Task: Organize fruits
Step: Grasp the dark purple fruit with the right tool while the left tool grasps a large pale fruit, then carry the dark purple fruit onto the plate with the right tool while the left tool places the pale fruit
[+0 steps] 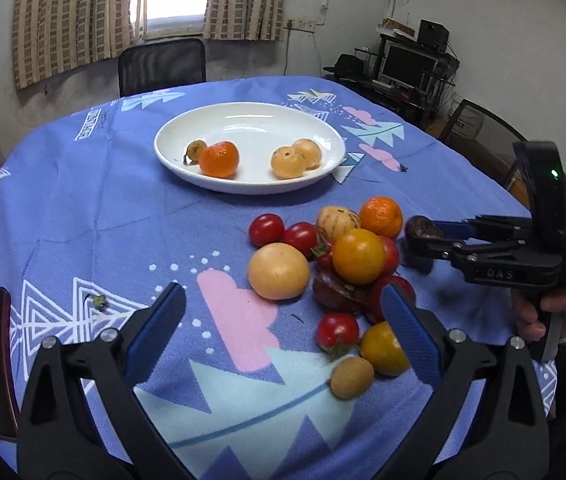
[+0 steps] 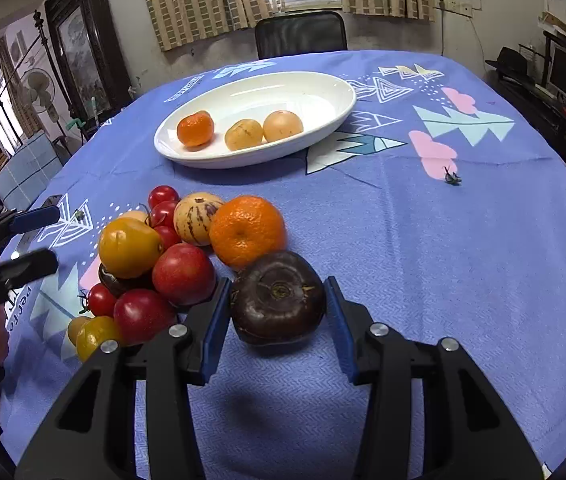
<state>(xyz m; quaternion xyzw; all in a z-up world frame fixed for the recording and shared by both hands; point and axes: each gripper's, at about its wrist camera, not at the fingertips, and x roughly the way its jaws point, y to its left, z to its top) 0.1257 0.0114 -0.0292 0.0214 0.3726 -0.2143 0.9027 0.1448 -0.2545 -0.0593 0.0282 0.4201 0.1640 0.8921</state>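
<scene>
Between my right gripper's blue pads in the right wrist view sits a dark purple fruit, stem end facing the camera; left pad touches its side, right pad looks just at its skin, so I'd call it pinched across the widest part but not squeezed hard. A shadow lies on the blue tablecloth below it; lifted or resting, can't tell. It looks round, firm-shelled, smooth, moderately heavy for its size, likely to roll, so gripping across the middle is right. Just left of it is the fruit pile: tangerine, red and yellow tomatoes, thin-skinned and bruisable. Far centre, the white plate holds three fruits. From the left wrist view, my left gripper is wide open, holding nothing, hovering near the pile's near side with a pale orange fruit beyond the fingers. The right gripper comes in from the right with the dark fruit at its tip.
</scene>
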